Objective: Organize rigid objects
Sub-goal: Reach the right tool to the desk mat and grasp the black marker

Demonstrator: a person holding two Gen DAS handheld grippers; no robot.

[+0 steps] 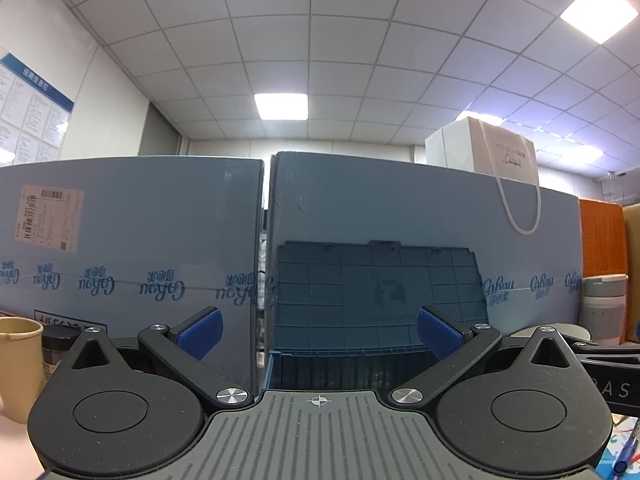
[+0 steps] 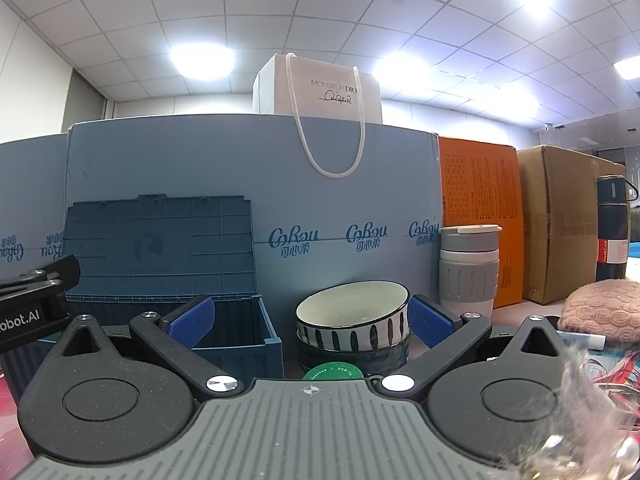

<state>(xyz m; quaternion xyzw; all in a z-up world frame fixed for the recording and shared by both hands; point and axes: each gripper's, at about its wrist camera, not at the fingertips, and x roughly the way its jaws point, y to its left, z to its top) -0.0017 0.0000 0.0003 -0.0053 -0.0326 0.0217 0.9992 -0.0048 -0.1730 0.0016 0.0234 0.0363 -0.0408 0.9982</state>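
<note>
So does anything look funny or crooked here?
Yes: the striped bowl sits tilted on the dark bowl beneath, not nested flat. The blue crate stands open, its lid upright.

Both cameras sit low, just above the worktop, each looking forward and slightly upward along its own tool. The left wrist view faces the blue storage crate head-on, close. The right wrist view sits further right, showing that crate at left. Both share the white paper bag and ceiling.

ceiling: white tile grid | lit panels | wall: white
</note>
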